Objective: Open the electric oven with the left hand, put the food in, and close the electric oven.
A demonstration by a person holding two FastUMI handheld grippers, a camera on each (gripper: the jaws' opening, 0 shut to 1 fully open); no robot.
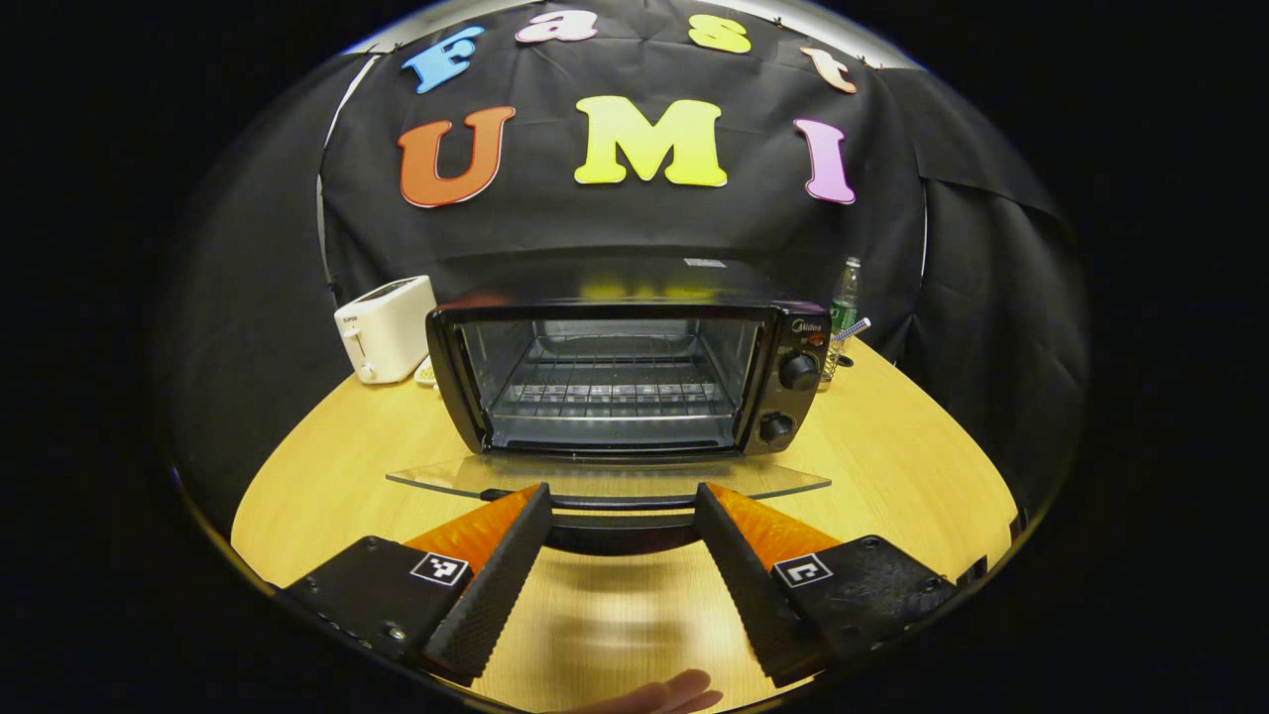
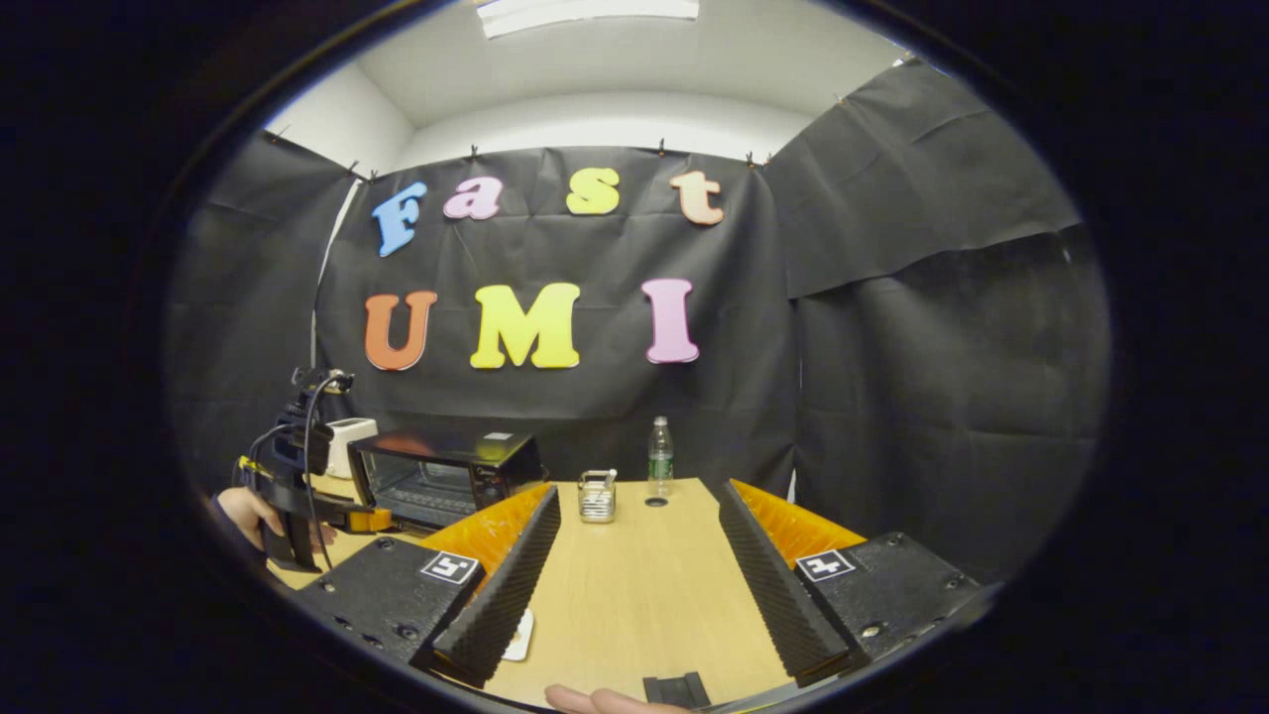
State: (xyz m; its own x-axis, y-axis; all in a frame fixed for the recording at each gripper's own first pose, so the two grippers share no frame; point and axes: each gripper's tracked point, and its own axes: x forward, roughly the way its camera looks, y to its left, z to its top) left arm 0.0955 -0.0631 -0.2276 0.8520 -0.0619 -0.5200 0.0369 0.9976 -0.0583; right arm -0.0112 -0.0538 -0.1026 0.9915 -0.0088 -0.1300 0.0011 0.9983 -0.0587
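Note:
The black electric oven (image 1: 793,342) stands at the middle of the wooden table, its glass door (image 1: 446,478) folded down flat toward me. Inside it a bare wire rack (image 1: 610,387) is visible. My left gripper (image 1: 622,493) is open at the door's front edge, with the dark door handle (image 1: 620,535) lying between its fingers. In the right gripper view the oven (image 2: 446,471) sits far left, and a hand holds the left gripper (image 2: 375,519) at its door. My right gripper (image 2: 639,491) hangs open over the table with nothing between its fingers. A flat white item (image 2: 519,635) peeks out under its left finger.
A white toaster (image 1: 387,327) stands left of the oven, a plastic bottle (image 1: 844,302) behind its right side. Farther along the table are a small glass jar (image 2: 597,496) and the bottle (image 2: 660,456). A small black object (image 2: 677,687) lies at the near edge.

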